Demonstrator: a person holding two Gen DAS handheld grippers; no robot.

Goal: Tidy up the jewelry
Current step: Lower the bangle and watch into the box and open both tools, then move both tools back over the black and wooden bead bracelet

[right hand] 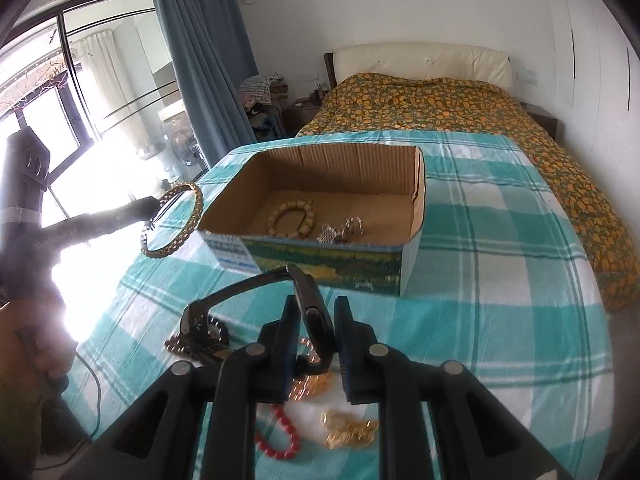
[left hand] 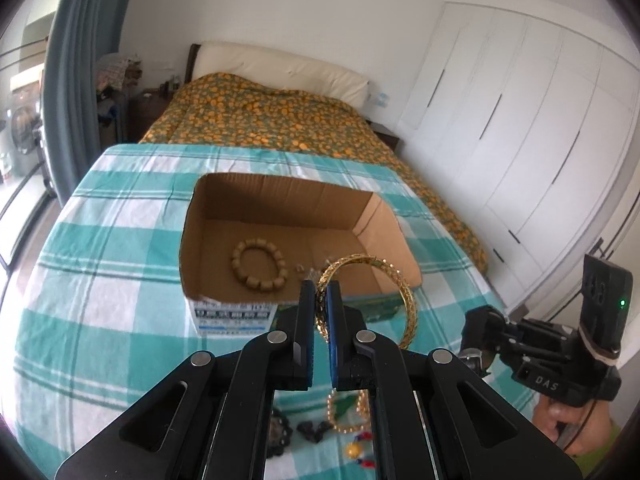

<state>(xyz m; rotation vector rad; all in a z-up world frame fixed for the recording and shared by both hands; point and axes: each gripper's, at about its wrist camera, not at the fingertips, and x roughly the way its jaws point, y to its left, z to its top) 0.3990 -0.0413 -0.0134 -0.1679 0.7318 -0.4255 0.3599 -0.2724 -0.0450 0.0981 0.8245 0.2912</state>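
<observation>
— What's in the left gripper?
— A gold bangle, pinched at its rim, with the cardboard box just ahead.
— And the right gripper?
— Clamped on a black watch; more jewelry lies beneath it.

A gold filigree bangle stands on edge in the air just in front of the near wall of an open cardboard box, which holds a tan wooden-bead bracelet lying flat and some small silver pieces beside it. A black watch is tilted up above the checked cloth, its strap arching to the left. On the cloth nearby lie a red bead bracelet, a gold chain heap and a gold bead bracelet.
</observation>
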